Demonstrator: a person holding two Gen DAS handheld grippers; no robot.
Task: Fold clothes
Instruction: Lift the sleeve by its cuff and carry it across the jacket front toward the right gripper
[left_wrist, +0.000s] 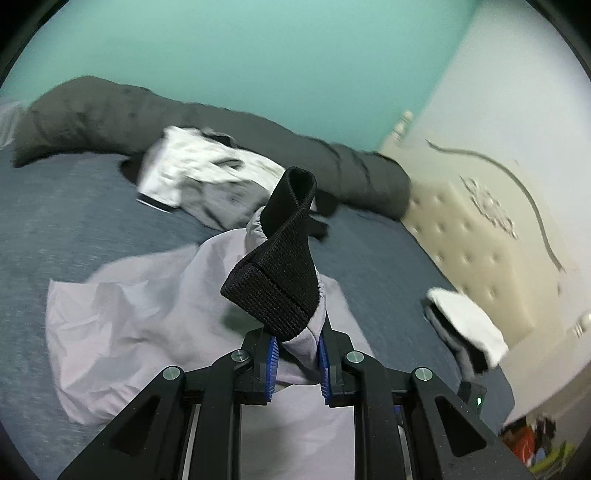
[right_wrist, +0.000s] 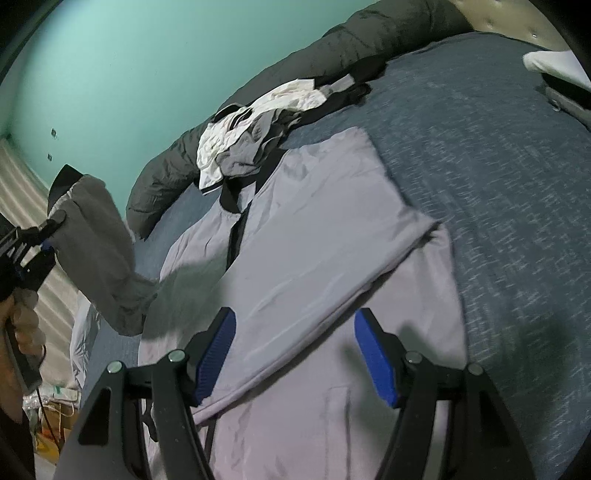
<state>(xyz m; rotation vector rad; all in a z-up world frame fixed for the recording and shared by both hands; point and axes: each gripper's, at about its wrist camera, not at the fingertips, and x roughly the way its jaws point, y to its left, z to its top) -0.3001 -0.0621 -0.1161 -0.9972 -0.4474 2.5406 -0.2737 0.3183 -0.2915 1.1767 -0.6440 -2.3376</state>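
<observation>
L gripper (left_wrist: 295, 363) is sitting at bottom centre of the left wrist view, pointing fwd and down over the bed (left_wrist: 66, 229). Its blue pads (left_wrist: 271, 373) are pinching a bunch of pale lilac cloth w/ only a narrow gap between them. That cloth is the waist end of the lilac trousers (left_wrist: 140, 325), and the black elastic waistband (left_wrist: 280, 269) is standing up above the jaws, curling toward upper centre of the frame. Rest of the garment is trailing down-left onto the blue-grey sheet, wrinkled.

In the right wrist view the L gripper is showing at the left edge, a hand (right_wrist: 22, 325) gripping its handle, w/ the lifted cloth hanging off it in shadow.

R gripper (right_wrist: 295, 358) is at bottom centre of its view, tilted down over the trousers (right_wrist: 314, 240), jaws standing wide apart, nothing between the pads, not touching cloth as far as I can tell. The flat part of the trousers is lying w/ long axis running from bottom centre up toward the upper middle, one layer folded over another, its edge crossing diagonally btwn the fingers.

A heap of white and grey clothes (right_wrist: 255, 122) is lying past the far end, against a dark quilt (right_wrist: 332, 48). Folded white item (left_wrist: 465, 328) is sitting at right, near the cream headboard (left_wrist: 480, 229).
</observation>
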